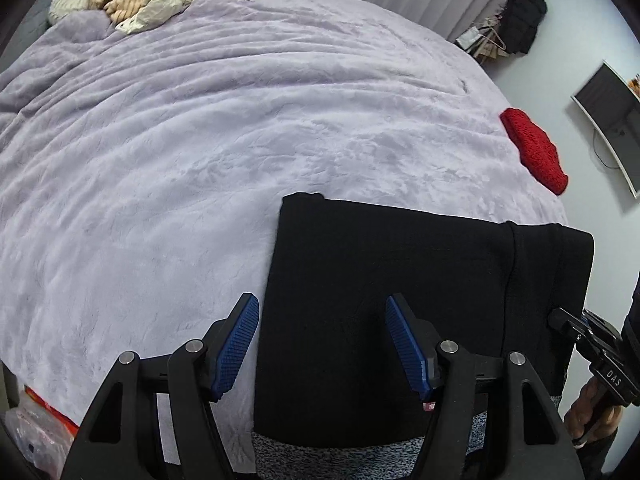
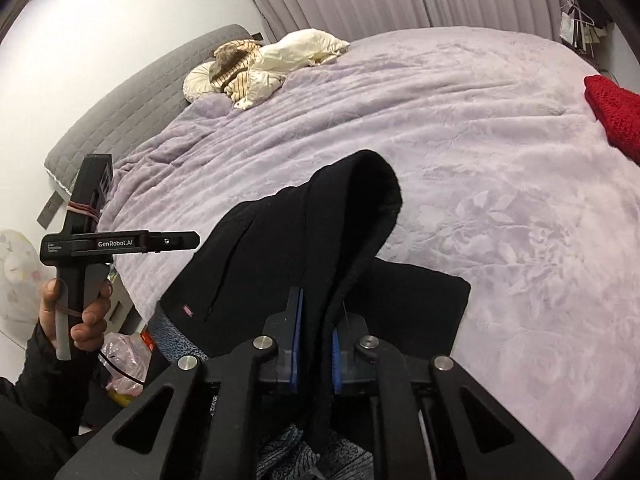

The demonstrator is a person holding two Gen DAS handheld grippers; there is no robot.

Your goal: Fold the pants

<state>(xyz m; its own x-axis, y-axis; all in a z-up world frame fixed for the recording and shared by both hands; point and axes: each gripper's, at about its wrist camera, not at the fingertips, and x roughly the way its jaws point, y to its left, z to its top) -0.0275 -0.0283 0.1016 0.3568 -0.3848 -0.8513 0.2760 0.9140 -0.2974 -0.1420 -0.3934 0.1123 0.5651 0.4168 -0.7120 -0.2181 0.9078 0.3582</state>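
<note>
Right wrist view shows the right tongs (image 2: pixel 316 330) clenched on a raised fold of the black pants (image 2: pixel 280 264), the cloth pinched between the blue pads (image 2: pixel 295 344) and humped up toward 12 o'clock in a loose arch. The rest of the pants lies flat on the lilac bed (image 2: pixel 460 160), at its near edge, with a grey-flecked band hanging over toward 6 o'clock. In the left wrist view the left tongs (image 1: pixel 322 346) stand released above the pants (image 1: pixel 400 280), one pad over the blanket just beside the garment's left edge, the other over the black cloth; nothing is between them. My reading is that a fold is just beginning: one side is gripped and lifted, the other side not yet taken. The next move likely calls for the left tongs to drop and close on the matching near edge, so both hands can carry the cloth over toward 12 o'clock without the layer twisting. From the left wrist, the pants form a broad rectangle whose long axis seems to run from 9 to 3 o'clock, with a seam near the 3 o'clock end; which end is the waist I cannot tell. A red knit (image 1: pixel 534 150) lies well apart at 2 o'clock.
</note>
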